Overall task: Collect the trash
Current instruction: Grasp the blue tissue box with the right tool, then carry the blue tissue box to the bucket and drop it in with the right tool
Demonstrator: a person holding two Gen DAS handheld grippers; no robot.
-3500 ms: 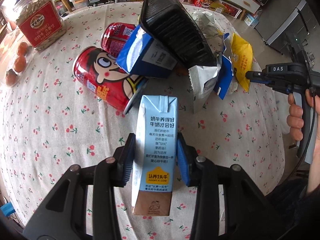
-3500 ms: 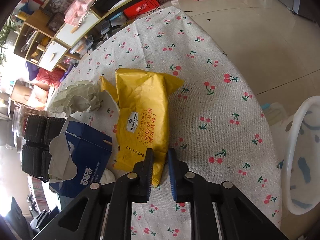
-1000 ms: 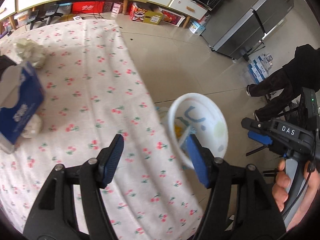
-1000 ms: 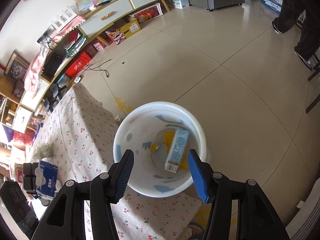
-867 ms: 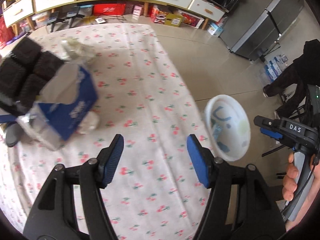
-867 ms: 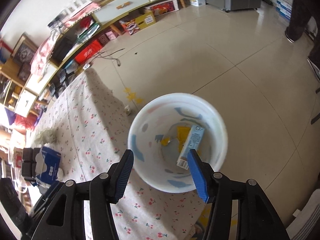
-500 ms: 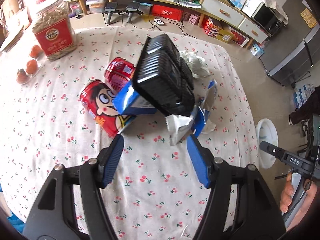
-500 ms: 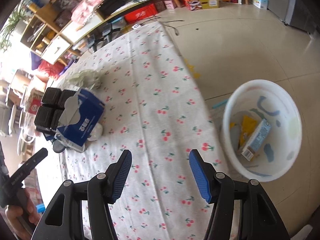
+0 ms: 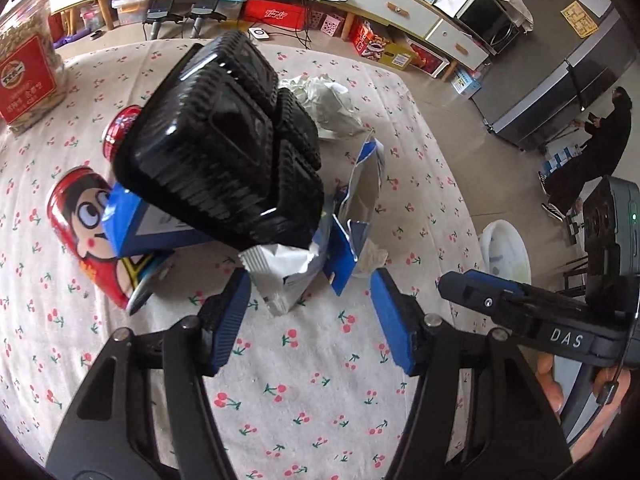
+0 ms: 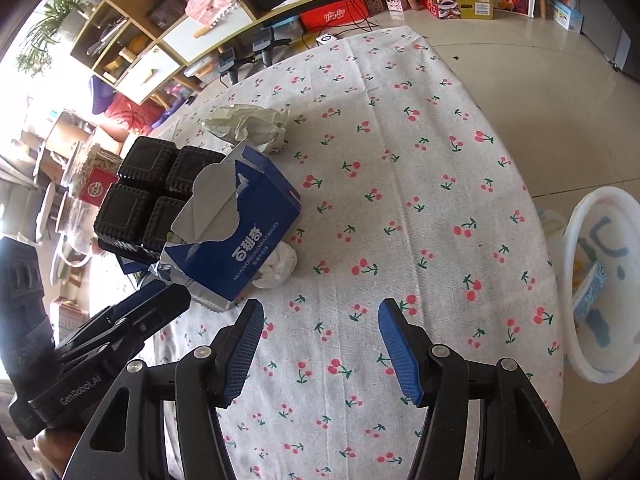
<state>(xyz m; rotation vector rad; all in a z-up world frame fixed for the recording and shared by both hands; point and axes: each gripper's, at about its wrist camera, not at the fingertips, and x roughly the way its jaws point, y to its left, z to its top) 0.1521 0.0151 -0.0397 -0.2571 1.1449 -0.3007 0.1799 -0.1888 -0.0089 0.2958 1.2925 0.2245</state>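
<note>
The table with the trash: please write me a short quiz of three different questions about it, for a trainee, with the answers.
1. True or false: the left gripper holds a wrapper.
2. What lies in the white bin? A) a red can B) a milk carton C) a tissue
3. Fill in: the black tray leans on the blue ____.

Key: 1. False; both it and the right gripper are open and empty. 2. B, the milk carton. 3. Box, the blue box.
</note>
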